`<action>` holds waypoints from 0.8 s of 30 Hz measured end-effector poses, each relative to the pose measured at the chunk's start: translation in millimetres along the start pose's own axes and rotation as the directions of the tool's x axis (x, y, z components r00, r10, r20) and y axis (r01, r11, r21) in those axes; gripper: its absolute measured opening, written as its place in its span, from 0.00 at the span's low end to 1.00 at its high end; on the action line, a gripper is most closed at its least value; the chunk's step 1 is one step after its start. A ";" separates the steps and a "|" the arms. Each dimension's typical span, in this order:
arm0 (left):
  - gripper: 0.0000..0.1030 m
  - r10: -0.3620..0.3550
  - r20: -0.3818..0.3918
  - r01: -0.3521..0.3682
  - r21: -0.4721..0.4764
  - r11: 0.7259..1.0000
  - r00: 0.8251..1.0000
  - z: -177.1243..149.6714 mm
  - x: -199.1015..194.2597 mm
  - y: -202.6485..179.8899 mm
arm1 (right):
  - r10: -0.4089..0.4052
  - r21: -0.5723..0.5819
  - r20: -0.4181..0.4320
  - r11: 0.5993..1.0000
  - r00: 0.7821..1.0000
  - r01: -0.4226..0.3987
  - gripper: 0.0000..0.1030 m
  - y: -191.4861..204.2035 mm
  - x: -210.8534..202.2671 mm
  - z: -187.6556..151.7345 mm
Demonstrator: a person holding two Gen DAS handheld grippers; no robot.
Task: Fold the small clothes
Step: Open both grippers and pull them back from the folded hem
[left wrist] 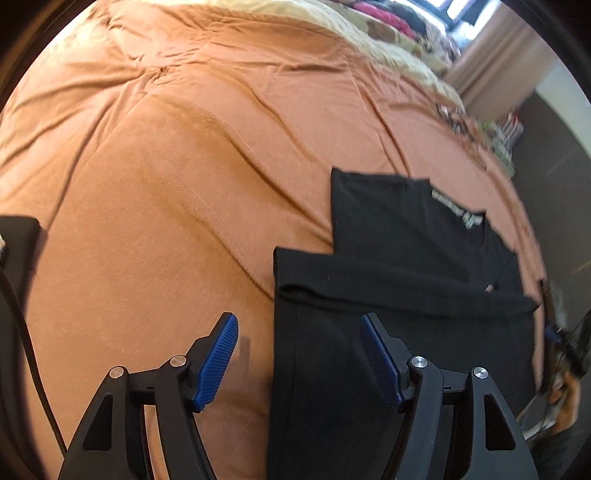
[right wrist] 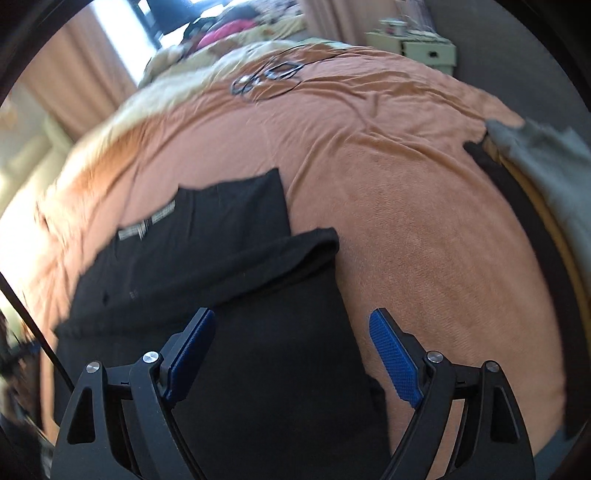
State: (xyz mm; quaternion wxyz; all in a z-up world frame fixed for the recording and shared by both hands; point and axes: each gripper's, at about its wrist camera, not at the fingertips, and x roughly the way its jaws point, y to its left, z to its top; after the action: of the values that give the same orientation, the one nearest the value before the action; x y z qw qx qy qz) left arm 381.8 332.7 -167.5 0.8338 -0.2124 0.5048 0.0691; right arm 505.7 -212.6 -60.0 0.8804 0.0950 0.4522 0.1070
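Below us in the left wrist view, our left tool hangs with its blue-padded fingers spread wide and nothing between them. Its left finger sits over the rust-orange bedspread; its right finger sits over the black folded garment, which fills the lower right of the frame. We see the garment lying flat on the bed, a narrower upper panel with a grey-white neck label at its top and a wider band folded across it lower down. A black cable runs down the left edge. Patterned bedding shows at the upper right.

Next, in the right wrist view, our right tool is likewise spread apart and holds nothing. Its left finger is over the same black garment, now in the lower left and centre; the right finger is over bare bedspread. A tangle of thin black wires lies at the upper centre, and a grey cloth drapes at the right edge. The frame is somewhat blurred.
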 end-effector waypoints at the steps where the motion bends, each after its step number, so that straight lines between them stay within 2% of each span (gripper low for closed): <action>1: 0.68 0.012 -0.007 -0.011 0.014 1.000 1.000 -1.7 1.5 -1.3 | -0.018 -0.027 -0.008 0.999 1.000 0.018 0.82 3.6 0.3 0.4; 5: 0.68 0.076 -0.046 -0.071 0.101 0.992 0.996 -7.3 18.3 -12.1 | -0.078 -0.116 -0.040 0.990 0.996 0.073 0.82 13.6 7.7 7.2; 10: 0.68 0.181 -0.084 -0.158 0.229 0.961 0.980 -6.3 44.6 -25.2 | -0.160 -0.210 -0.076 0.968 0.984 0.141 0.82 30.7 30.5 13.6; 13: 0.71 0.196 -0.083 -0.170 0.249 0.953 0.977 2.5 53.8 -26.9 | -0.204 -0.241 -0.096 0.954 0.974 0.176 0.82 38.4 50.4 19.8; 16: 0.75 0.236 -0.057 -0.211 0.288 0.934 0.970 12.4 59.5 -31.3 | -0.241 -0.246 -0.100 0.946 0.965 0.211 0.82 38.4 68.1 28.2; 24: 0.75 0.275 -0.020 -0.256 0.307 0.917 0.961 43.7 72.3 -27.3 | -0.241 -0.231 -0.089 0.949 0.966 0.215 0.82 39.0 102.9 57.2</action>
State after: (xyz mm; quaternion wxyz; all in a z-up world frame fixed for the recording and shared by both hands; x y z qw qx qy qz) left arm 461.1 319.5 -205.3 0.8231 -0.0144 0.5594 0.0971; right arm 606.9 -150.9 -96.8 0.8641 -0.0621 0.4960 0.0589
